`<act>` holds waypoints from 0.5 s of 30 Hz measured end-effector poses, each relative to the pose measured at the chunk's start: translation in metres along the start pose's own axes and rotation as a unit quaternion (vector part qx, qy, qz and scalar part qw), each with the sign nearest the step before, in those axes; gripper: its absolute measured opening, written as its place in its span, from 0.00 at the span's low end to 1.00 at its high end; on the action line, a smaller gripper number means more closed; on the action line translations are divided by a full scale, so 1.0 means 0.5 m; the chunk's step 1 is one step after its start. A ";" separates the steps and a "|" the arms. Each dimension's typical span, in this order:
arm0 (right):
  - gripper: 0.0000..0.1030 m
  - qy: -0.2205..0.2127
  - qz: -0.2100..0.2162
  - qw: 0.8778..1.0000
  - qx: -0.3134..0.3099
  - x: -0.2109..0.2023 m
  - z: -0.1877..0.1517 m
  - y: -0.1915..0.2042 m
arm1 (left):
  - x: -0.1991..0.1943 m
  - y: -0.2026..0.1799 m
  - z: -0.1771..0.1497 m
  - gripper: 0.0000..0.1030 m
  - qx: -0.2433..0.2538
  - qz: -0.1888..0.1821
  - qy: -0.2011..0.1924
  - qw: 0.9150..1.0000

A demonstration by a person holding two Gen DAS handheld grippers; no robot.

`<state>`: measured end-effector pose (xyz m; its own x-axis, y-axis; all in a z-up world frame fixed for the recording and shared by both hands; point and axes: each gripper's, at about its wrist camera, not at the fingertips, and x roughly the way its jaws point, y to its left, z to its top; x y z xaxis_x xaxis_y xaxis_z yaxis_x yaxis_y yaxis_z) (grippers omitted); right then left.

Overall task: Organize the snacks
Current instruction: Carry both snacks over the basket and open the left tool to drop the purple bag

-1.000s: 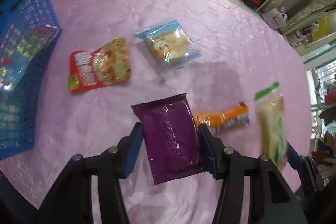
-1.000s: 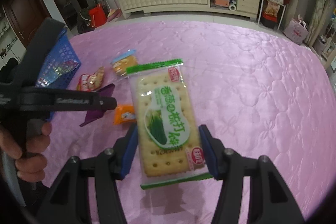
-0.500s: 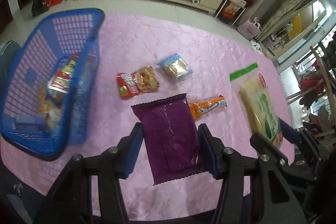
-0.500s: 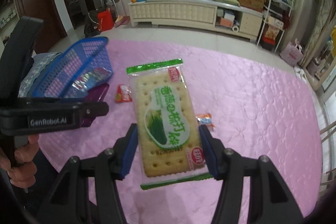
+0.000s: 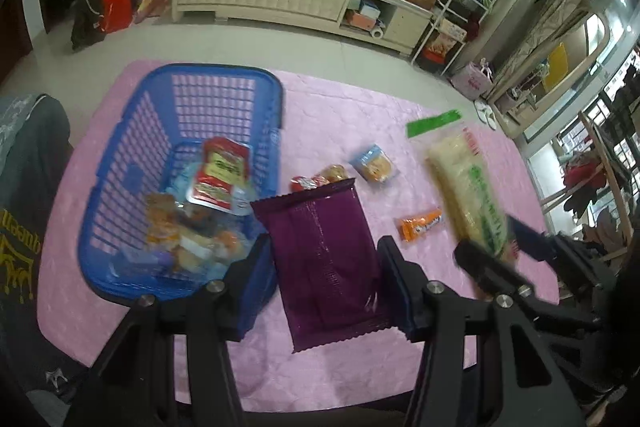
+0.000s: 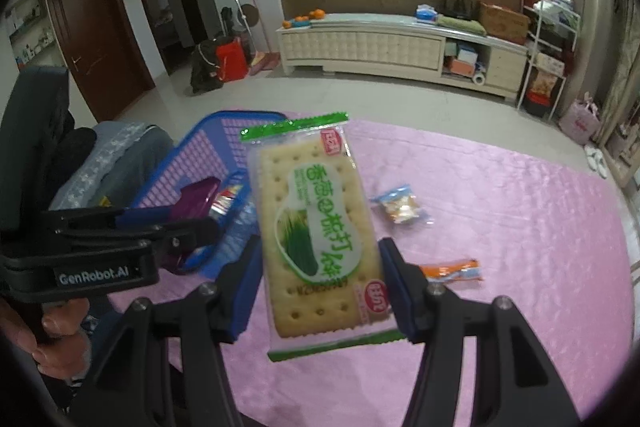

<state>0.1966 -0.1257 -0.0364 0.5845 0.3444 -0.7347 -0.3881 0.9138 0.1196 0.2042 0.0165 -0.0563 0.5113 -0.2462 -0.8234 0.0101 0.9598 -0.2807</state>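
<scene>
My left gripper point(image 5: 326, 269) is shut on a purple snack packet point(image 5: 324, 259), held in the air just right of the blue basket point(image 5: 132, 163). My right gripper point(image 6: 318, 275) is shut on a green-and-white cracker packet point(image 6: 316, 227), also lifted above the pink tablecloth point(image 6: 500, 211). The basket point(image 6: 192, 151) holds several snack packets, a red one point(image 5: 218, 175) on top. On the cloth lie a blue-wrapped cake point(image 5: 374, 165), a red packet point(image 5: 316, 181) partly hidden behind the purple one, and an orange bar point(image 5: 422, 225). The cracker packet point(image 5: 468, 187) and right gripper show at the right of the left wrist view.
A person's hand point(image 6: 52, 343) grips the left gripper's handle at the left of the right wrist view. A grey-clothed seat or lap point(image 5: 28, 163) lies beside the basket. Beyond the table are a cream cabinet point(image 6: 380, 47), a white shelf rack point(image 6: 548, 47) and brown doors point(image 6: 96, 39).
Both grippers rose and drew back from the table with their packets. The basket has come into fuller view to the left, and the cloth's snacks look smaller and farther off.
</scene>
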 end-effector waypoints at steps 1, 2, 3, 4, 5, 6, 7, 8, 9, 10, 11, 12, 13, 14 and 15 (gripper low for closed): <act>0.60 0.001 0.002 1.000 -0.004 0.005 0.004 0.013 | -0.008 0.014 0.004 0.49 0.000 0.005 -0.001 1.000; 0.60 0.001 0.003 1.000 -0.008 0.011 0.008 0.026 | -0.016 0.027 0.009 0.49 0.002 0.011 -0.004 1.000; 0.60 0.002 0.005 1.000 -0.013 0.018 0.013 0.041 | -0.019 0.037 0.011 0.49 0.005 0.015 -0.006 1.000; 0.60 0.002 0.009 1.000 -0.015 0.024 0.018 0.051 | -0.021 0.051 0.016 0.49 0.005 0.018 -0.007 1.000; 0.60 0.002 0.014 1.000 -0.015 0.032 0.024 0.060 | -0.022 0.067 0.022 0.49 0.003 0.019 -0.007 1.000; 0.60 0.004 0.019 1.000 -0.015 0.040 0.030 0.070 | -0.024 0.081 0.027 0.49 0.001 0.021 -0.006 1.000; 0.60 0.006 0.021 1.000 -0.015 0.050 0.035 0.078 | -0.026 0.095 0.033 0.49 -0.003 0.022 -0.007 1.000; 0.60 0.009 0.013 1.000 -0.013 0.061 0.041 0.086 | -0.025 0.108 0.039 0.49 -0.006 0.021 -0.007 1.000; 0.60 0.011 -0.001 1.000 -0.012 0.073 0.047 0.095 | -0.020 0.125 0.044 0.49 -0.010 0.022 -0.007 1.000; 0.60 0.011 -0.001 1.000 -0.007 0.083 0.051 0.101 | -0.019 0.136 0.049 0.49 -0.012 0.022 -0.008 1.000; 0.60 0.012 0.007 1.000 -0.004 0.093 0.055 0.106 | -0.015 0.147 0.053 0.49 -0.011 0.024 -0.008 1.000; 0.60 0.016 0.015 1.000 0.001 0.105 0.060 0.111 | -0.007 0.159 0.058 0.49 -0.005 0.028 -0.008 1.000; 0.60 0.019 0.019 1.000 0.006 0.120 0.067 0.117 | -0.004 0.164 0.063 0.49 0.000 0.030 -0.007 1.000; 0.60 0.022 0.021 1.000 0.006 0.132 0.072 0.126 | 0.003 0.173 0.068 0.49 0.003 0.034 -0.005 0.999; 0.60 0.027 0.025 0.999 0.004 0.147 0.078 0.133 | 0.011 0.181 0.072 0.49 0.006 0.036 -0.004 0.999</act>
<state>0.2415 -0.0312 -0.0567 0.5254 0.3769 -0.7629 -0.4097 0.8978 0.1614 0.2391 0.1069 -0.0687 0.5172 -0.1763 -0.8375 -0.0163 0.9763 -0.2156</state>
